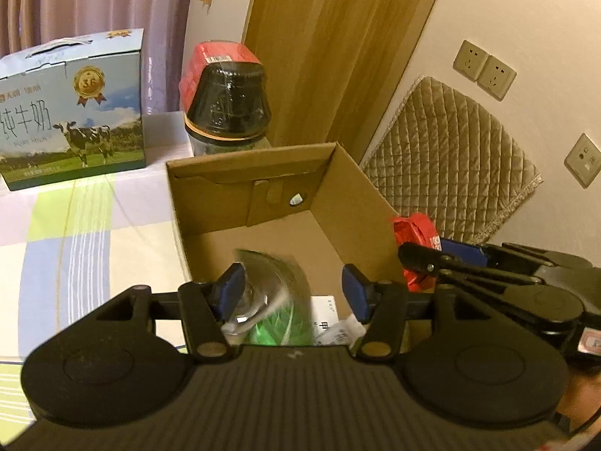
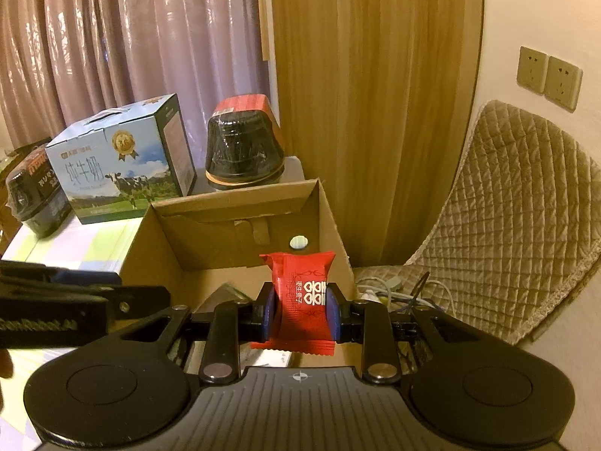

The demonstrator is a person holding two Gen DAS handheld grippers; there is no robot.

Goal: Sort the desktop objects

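The right tongs are closed on a glossy red crinkled-foil candy packet with white characters, pinched upright between blue pads above the open brown corrugated cardboard box. The left tongs stand apart; a blurred clear-and-green plastic wrapper sits between them near the left pad, and whether either pad touches it I cannot tell. Only the left view shows this wrapper and white paper in the box. The box rests on a worktop with a checked cloth.
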